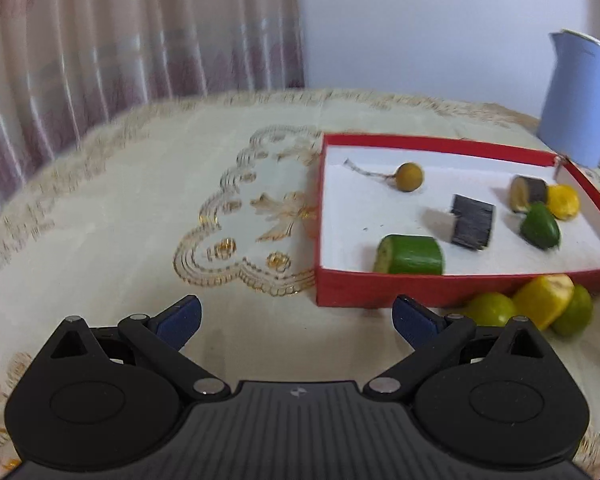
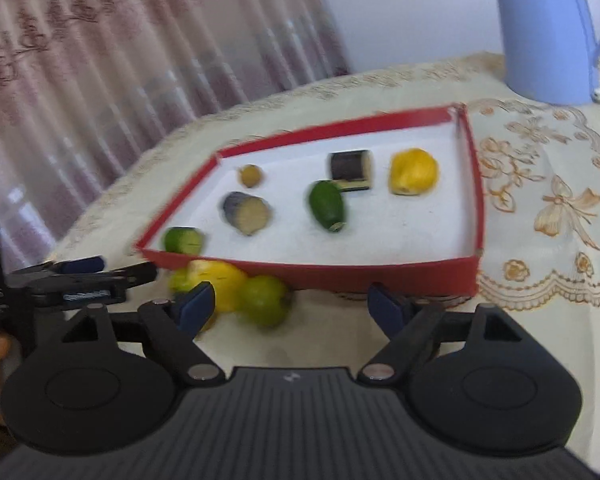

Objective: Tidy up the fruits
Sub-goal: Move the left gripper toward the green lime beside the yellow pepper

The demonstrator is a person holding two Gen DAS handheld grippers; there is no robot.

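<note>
The tablecloth point(image 1: 140, 208) looks like cream cloth with shiny gold embroidery; the red box point(image 2: 380, 276) like matt card, white-lined; the blue jug point(image 2: 548, 28) smooth plastic; the curtain point(image 1: 120, 40) sheer fabric

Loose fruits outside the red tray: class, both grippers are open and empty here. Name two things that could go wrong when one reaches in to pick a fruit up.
1. The yellow fruit and two green fruits sit clustered against the red tray; closing the right gripper on one may knock its neighbours rolling.
2. The left gripper hovers close to the same cluster, so both tools reaching together might collide.
</note>
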